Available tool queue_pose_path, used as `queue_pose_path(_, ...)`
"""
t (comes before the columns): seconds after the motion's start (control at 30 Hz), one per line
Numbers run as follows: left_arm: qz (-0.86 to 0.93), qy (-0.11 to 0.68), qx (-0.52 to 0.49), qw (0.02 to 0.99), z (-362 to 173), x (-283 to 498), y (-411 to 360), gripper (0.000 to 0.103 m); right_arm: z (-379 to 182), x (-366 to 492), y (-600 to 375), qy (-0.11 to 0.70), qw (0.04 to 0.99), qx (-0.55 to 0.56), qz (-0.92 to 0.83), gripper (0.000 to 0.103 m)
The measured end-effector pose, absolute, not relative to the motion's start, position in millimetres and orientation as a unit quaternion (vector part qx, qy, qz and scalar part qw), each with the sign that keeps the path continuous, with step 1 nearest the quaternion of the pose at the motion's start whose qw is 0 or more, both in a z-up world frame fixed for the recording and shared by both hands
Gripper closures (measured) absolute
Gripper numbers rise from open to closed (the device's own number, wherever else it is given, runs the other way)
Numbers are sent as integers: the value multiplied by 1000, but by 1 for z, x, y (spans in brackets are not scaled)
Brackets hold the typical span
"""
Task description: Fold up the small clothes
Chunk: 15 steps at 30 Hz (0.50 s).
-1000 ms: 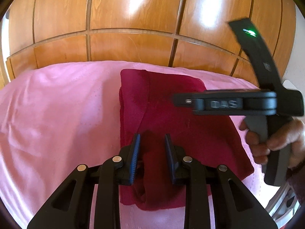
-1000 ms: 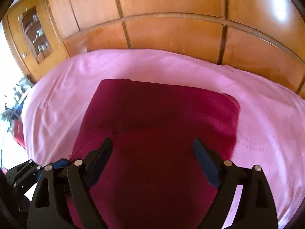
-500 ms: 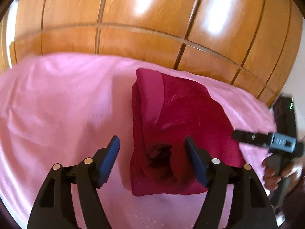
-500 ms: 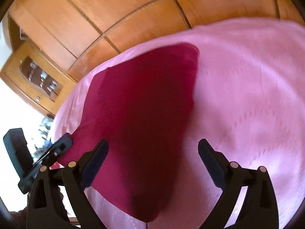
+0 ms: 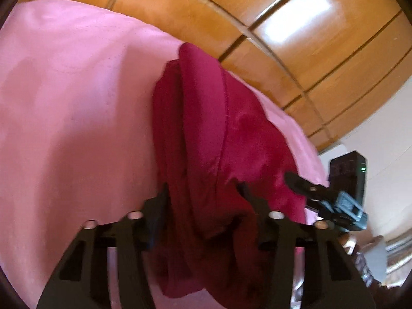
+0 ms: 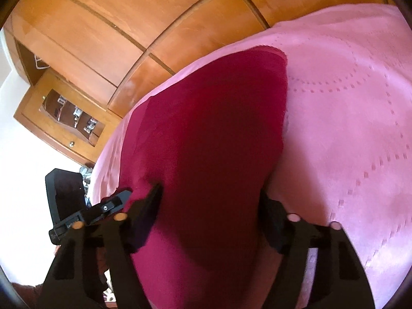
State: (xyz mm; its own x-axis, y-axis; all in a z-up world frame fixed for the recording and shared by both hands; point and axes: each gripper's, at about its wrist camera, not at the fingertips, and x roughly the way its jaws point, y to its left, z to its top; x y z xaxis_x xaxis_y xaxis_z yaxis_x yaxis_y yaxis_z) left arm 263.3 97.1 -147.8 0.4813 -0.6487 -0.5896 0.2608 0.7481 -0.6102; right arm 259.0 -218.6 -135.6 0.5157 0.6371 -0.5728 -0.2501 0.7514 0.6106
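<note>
Dark red garment [image 5: 219,134] lying folded on pink bed cover [image 5: 77,103], near its wardrobe-side edge. Left hand-held gripper [image 5: 203,206] and right hand-held gripper [image 6: 211,206] both closing, cloth between the jaws, likely to lift the near end for another fold.

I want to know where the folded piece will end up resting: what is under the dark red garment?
A pink bedcover lies under the dark red garment and shows on both sides. Whatever is directly beneath the garment's own folds is covered.
</note>
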Motion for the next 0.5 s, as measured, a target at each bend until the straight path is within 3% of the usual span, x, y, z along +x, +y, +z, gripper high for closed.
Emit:
queue_pose_path(0.07, -295, 419, -229, 828, -147, 260, 97, 66, -131, 256, -219, 410, 844, 223, 264, 55)
queue_pose_path(0.17, -317, 406, -233, 825, -140, 259, 94, 71, -113, 244, -218, 392, 860, 191, 264, 62)
queue_pose_path(0.5, -383, 377, -209, 817, -87, 305, 4, 71, -48, 238, -291, 316, 915, 144, 207, 64)
